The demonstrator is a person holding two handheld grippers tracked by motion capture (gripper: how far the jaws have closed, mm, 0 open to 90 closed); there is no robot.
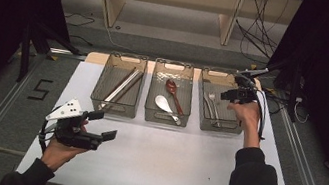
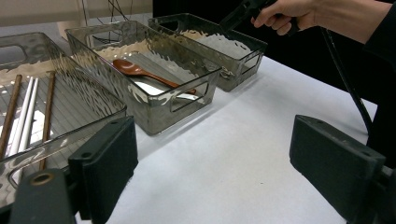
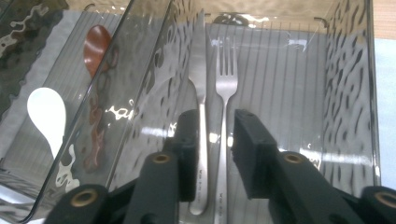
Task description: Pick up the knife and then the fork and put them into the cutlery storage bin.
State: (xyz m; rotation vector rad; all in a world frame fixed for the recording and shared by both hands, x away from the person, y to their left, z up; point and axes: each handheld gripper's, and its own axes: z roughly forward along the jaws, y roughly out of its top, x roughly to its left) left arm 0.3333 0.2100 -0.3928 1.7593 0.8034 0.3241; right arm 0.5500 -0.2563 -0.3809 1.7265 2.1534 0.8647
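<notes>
Two forks lie in the right bin, under the right hand-held gripper.

High view: the right hand-held gripper (image 1: 229, 95) hangs over the right bin (image 1: 218, 125) on the counter (image 1: 165, 163); the left hand-held gripper (image 1: 101, 125) waits near the front, jaws wide apart.
Left gripper view: its jaws are open over the bare counter, near the middle bin (image 2: 154, 123) with a brown spoon (image 2: 140, 72).
Right gripper view: the jaws stand a little apart, holding nothing, above two forks (image 3: 224, 116) lying side by side.
</notes>
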